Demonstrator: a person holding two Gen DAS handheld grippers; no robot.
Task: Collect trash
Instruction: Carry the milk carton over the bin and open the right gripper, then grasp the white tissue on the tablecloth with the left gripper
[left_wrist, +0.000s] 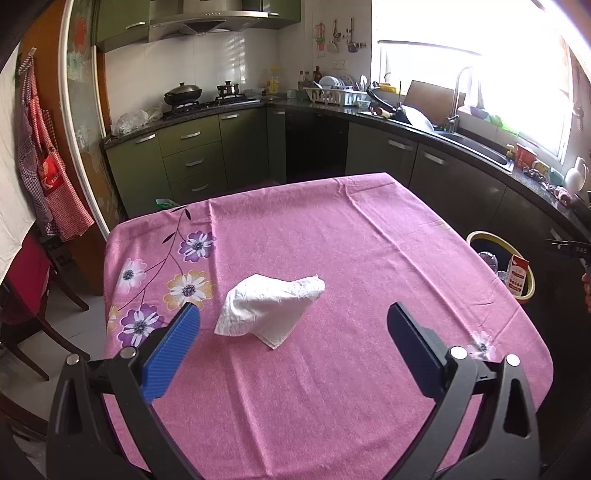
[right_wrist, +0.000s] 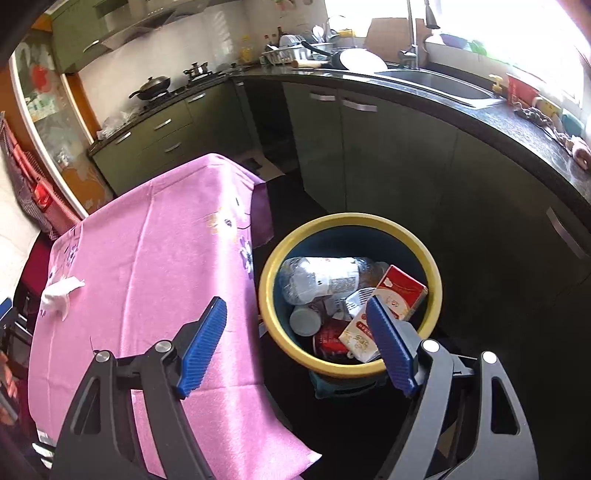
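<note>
A: What was hard to make out?

B: The window glare washed out the sink end of the counter (left_wrist: 476, 144), and the left view cut the bin (left_wrist: 524, 291) at the table edge, showing only part of its yellow rim and a red-and-white carton (left_wrist: 518, 277). The right gripper appeared there only as a dark sliver at the frame's edge.

A: And the right view?

B: It looked straight into the bin (right_wrist: 266, 291): a clear bottle (right_wrist: 317, 278), the carton (right_wrist: 400, 295), a can (right_wrist: 305, 320), and more packaging below that I couldn't identify. The right gripper (right_wrist: 297, 319) hung over the bin's near rim, fingers spread wide, nothing between them.

A: The tissue?

B: A crumpled white tissue (left_wrist: 267, 310) lay on the pink tablecloth (left_wrist: 332, 387), ahead of the left gripper (left_wrist: 293, 325), whose fingers stood released, apart from it. In the right view the tissue (right_wrist: 59, 295) was small, near the cloth's far left edge, well apart from the bin
</note>
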